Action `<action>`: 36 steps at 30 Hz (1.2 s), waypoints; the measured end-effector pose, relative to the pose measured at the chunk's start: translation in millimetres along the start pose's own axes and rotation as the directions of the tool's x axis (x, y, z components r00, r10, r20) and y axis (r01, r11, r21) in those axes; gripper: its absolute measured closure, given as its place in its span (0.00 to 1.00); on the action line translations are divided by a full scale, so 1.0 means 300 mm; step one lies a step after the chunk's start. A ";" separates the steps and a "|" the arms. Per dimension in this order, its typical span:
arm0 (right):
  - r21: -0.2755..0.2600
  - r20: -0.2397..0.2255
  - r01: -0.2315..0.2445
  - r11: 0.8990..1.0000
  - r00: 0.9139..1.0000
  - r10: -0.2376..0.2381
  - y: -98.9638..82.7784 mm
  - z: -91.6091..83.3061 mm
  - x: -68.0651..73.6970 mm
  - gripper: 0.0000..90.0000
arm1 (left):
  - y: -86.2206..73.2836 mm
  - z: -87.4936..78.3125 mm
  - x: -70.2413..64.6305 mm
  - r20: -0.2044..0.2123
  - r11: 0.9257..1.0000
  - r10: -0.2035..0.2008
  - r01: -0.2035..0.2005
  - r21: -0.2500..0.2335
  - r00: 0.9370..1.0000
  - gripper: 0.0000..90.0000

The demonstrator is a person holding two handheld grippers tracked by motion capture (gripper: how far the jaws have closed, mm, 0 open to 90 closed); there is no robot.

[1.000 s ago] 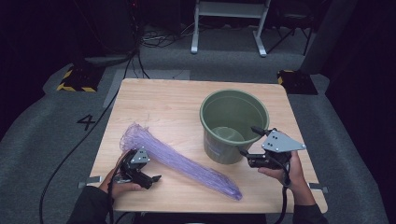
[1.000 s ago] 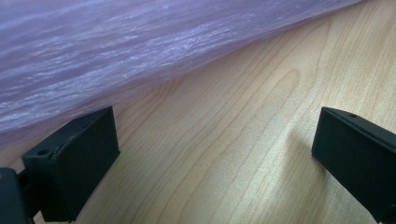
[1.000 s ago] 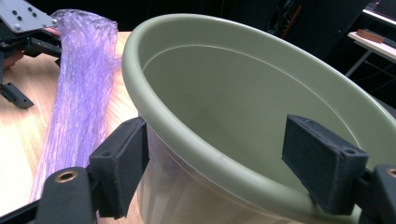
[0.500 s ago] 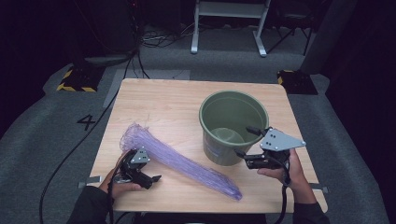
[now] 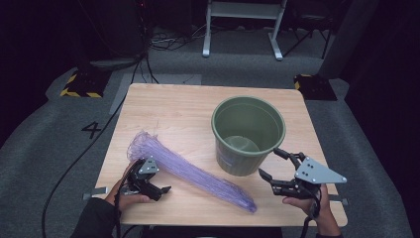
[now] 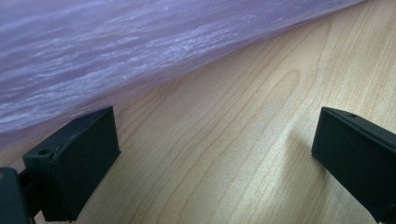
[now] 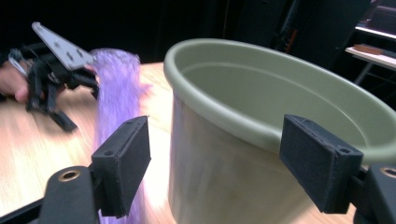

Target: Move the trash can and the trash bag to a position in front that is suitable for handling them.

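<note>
Purple mesh bag [image 5: 188,171] lies flat on the wooden table [image 5: 183,109], running from left of centre in the high view down toward the lower middle, its wider gathered end at the upper left and its narrow end near the table's front edge. Green bucket [image 5: 247,134] stands upright right of centre, just beside the bag's middle stretch; whether they touch cannot be told. Bucket interior looks bare.

Left gripper [image 5: 157,188] sits at lower left of the high view, held in the person's left hand [image 5: 130,198], just beside the bag's near edge. Left gripper view: jaws spread wide, bare wood between them; mesh crosses the upper left of the frame, right by the left-hand pad [image 6: 79,158].

Right gripper [image 5: 273,166] is at lower right of the high view, in the right hand [image 5: 312,206], jaws apart and pointed at the bucket's lower right side. Right gripper view: pads spread, bucket wall and rim between them, nothing clamped. Contact with the bucket cannot be told.
</note>
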State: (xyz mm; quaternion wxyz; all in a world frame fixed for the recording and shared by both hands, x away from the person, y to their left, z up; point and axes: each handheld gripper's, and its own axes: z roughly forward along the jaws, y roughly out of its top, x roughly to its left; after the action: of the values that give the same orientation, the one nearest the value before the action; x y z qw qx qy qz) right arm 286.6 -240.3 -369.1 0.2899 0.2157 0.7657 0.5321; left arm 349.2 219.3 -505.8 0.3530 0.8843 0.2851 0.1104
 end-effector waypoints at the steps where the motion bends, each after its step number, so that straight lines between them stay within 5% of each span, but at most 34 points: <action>1: 0.000 0.000 0.000 1.000 1.000 0.000 0.000 0.000 0.000 0.28 | 0.000 0.000 0.000 0.000 1.000 0.000 0.000 0.000 1.000 0.00; 12: 0.135 -0.097 -0.081 0.987 0.991 0.095 -0.175 -0.003 0.042 0.30 | 0.000 0.000 -0.003 -0.002 1.000 -0.002 0.002 0.001 1.000 0.00; 19: 0.233 -0.217 -0.118 0.965 0.961 0.170 -0.286 0.043 0.089 0.36 | 0.000 0.001 -0.006 -0.001 1.000 0.000 0.000 -0.001 1.000 0.00; 24: 0.293 -0.283 -0.088 0.952 0.943 0.175 -0.328 0.081 0.127 0.40 | 0.001 0.001 -0.008 0.000 1.000 0.000 0.000 -0.002 1.000 0.00; 28: 0.333 -0.287 -0.041 0.942 0.947 0.143 -0.356 0.114 0.144 0.49 | 0.001 0.002 -0.008 0.001 1.000 -0.001 0.001 -0.002 1.000 0.00; 36: 0.348 -0.259 -0.038 0.937 0.956 0.135 -0.370 0.169 0.137 0.77 | 0.004 0.003 -0.007 0.007 1.000 0.010 -0.010 0.001 1.000 0.00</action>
State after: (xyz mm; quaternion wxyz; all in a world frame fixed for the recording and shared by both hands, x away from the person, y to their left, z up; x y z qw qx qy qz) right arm 287.9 -216.7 -495.8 0.1135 0.2189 0.8688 0.4294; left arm 348.5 217.0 -505.7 0.3528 0.8863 0.2795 0.1090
